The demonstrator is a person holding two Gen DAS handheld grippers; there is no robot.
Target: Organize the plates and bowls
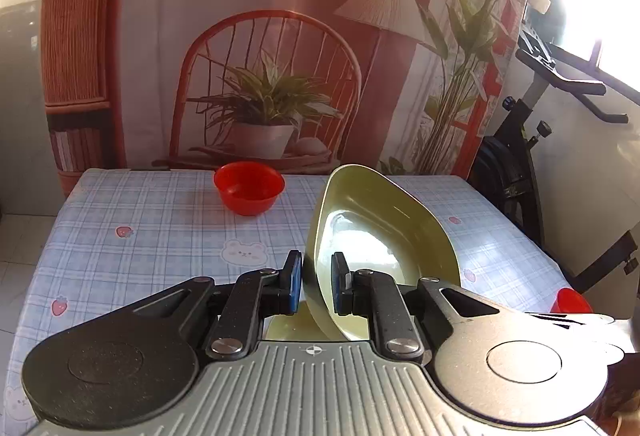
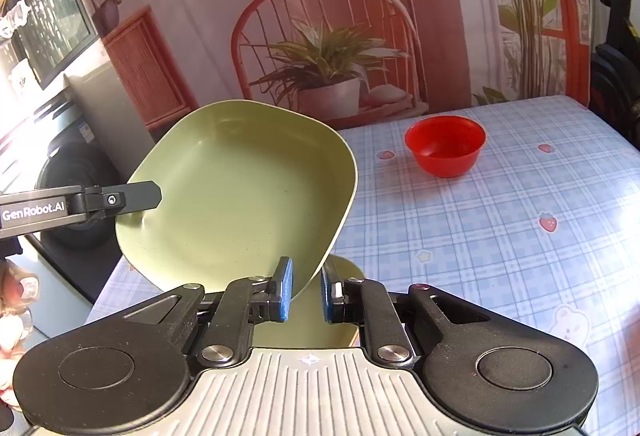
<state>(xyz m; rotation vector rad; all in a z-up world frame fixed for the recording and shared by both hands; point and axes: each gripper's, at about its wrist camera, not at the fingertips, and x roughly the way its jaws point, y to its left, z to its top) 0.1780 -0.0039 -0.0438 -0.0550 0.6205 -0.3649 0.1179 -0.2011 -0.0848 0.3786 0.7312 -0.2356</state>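
Observation:
A green square plate [image 1: 372, 232] is held tilted on edge above the table. My left gripper [image 1: 316, 282] is shut on its rim; it shows in the right wrist view as a black finger [image 2: 136, 196] on the plate's left edge [image 2: 240, 192]. My right gripper [image 2: 306, 288] has its jaws around the plate's lower right rim, with a small gap showing. A second green plate [image 2: 344, 272] lies flat on the table beneath it, also seen in the left wrist view [image 1: 288, 328]. A red bowl [image 1: 249, 187] stands at the far side of the table [image 2: 445, 145].
The table has a blue checked cloth [image 1: 160, 236] with strawberry and bear prints. A red object [image 1: 572, 301] sits at its right edge. An exercise bike [image 1: 532, 140] stands to the right. A printed backdrop hangs behind the table. A washing machine [image 2: 68, 176] stands left.

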